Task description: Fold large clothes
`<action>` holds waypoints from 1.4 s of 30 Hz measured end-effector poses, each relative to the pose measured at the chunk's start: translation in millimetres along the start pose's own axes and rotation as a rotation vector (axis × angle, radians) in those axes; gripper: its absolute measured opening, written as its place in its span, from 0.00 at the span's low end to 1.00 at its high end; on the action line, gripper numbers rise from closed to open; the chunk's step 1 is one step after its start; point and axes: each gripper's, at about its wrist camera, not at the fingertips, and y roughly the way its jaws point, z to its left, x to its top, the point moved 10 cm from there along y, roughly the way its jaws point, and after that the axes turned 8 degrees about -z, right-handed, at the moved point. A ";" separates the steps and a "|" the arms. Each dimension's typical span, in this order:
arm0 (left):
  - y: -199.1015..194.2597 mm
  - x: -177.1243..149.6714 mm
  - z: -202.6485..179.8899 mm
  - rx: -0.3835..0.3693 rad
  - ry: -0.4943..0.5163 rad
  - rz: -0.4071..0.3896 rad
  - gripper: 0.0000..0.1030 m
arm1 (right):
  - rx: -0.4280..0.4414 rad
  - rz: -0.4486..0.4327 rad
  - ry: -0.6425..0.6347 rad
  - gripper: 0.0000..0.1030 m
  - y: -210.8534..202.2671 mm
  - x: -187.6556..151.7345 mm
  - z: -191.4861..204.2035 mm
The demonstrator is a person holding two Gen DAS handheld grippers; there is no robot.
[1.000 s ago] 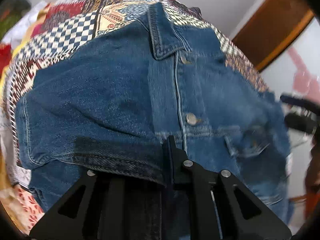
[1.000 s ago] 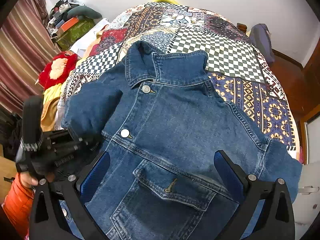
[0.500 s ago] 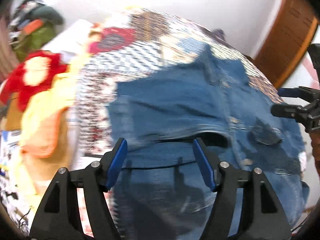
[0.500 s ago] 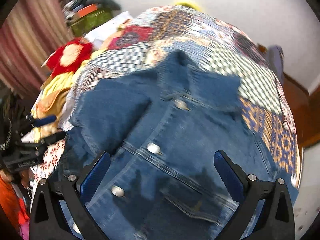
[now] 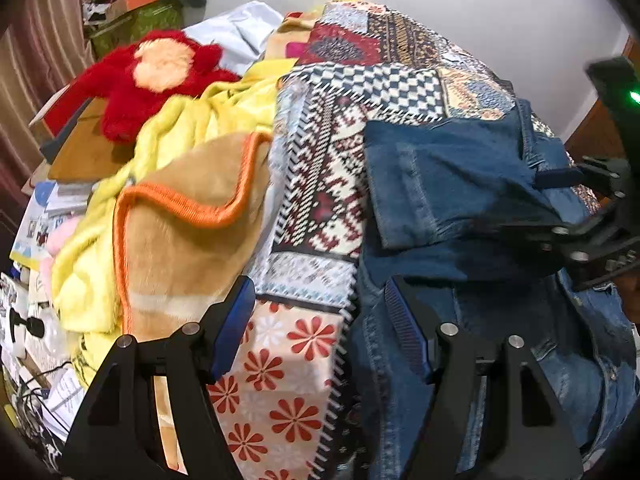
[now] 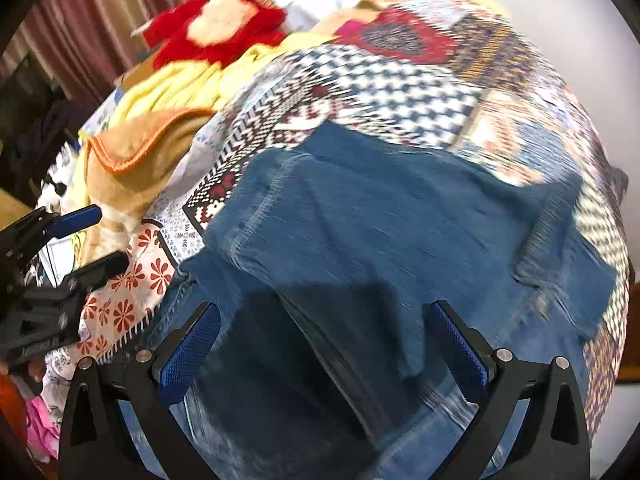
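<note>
Jacket beside tan blanket, yellow blanket

Bed: covered by a patchwork quilt of checkered, zigzag and floral panels. Yellow blanket and tan blanket with orange trim, heaped at the bed's left side. Red plush toy beyond them. White cloth near the wall. White wall behind the bed. Striped curtain at left. Green box carrying piled items, far left corner. Wooden door at right.
</note>
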 end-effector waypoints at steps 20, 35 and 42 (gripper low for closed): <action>19.4 -32.3 28.0 0.036 -0.075 0.067 0.65 | -0.178 -0.059 -0.160 0.62 75.2 23.4 24.4; 1.6 -3.8 -4.5 0.005 -0.029 0.014 0.65 | -0.162 -0.310 0.175 0.16 -59.6 34.4 -65.9; 3.4 11.8 -46.4 -0.029 0.042 0.003 0.65 | -0.191 -0.350 0.316 0.16 -122.8 -16.7 -140.7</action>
